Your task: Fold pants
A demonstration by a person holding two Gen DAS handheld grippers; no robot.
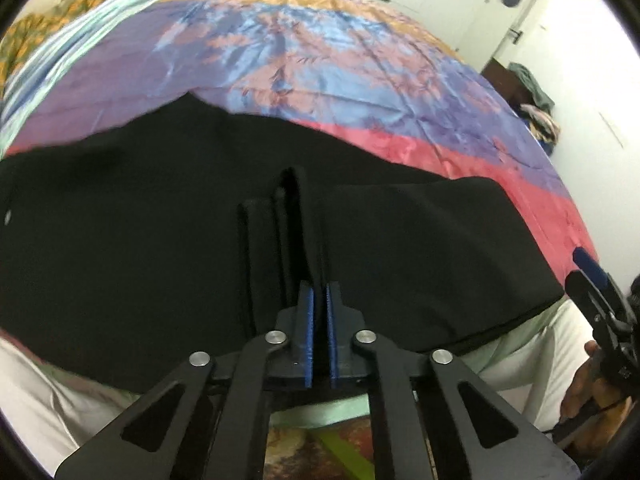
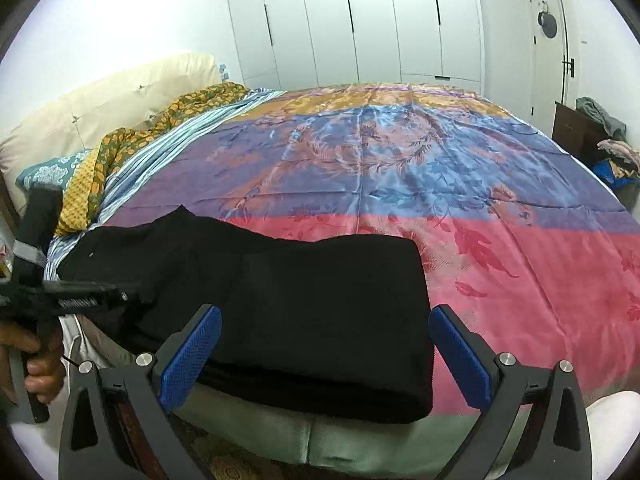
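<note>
The left tool (image 1: 320, 308) is pinched tight on a bunched fold of the black pants (image 1: 160, 220), its blue pads (image 1: 308, 320) nearly meeting with cloth ridged up between them, while the right tool (image 2: 326, 354) hangs wide apart over the near edge, gripping nothing. The worry, as I see it, is that the left holds only a narrow pleat: pull on that and the top layer could slide off the ones beneath, or the whole stack could drag toward the bed's edge and spill off, since the bedspread (image 2: 500, 248) looks slick and satiny. With the right tool idle, nothing pins the far side either. The pants themselves sit at the near edge of the bed, already doubled into a thick dark slab, squared off at the right end and more rumpled and spread toward the left; the fabric looks soft and matte, its layers hard to tell apart in the black. Beyond lie pillows (image 2: 100, 100) at the headboard and white wardrobes (image 2: 352, 20) along the wall.
</note>
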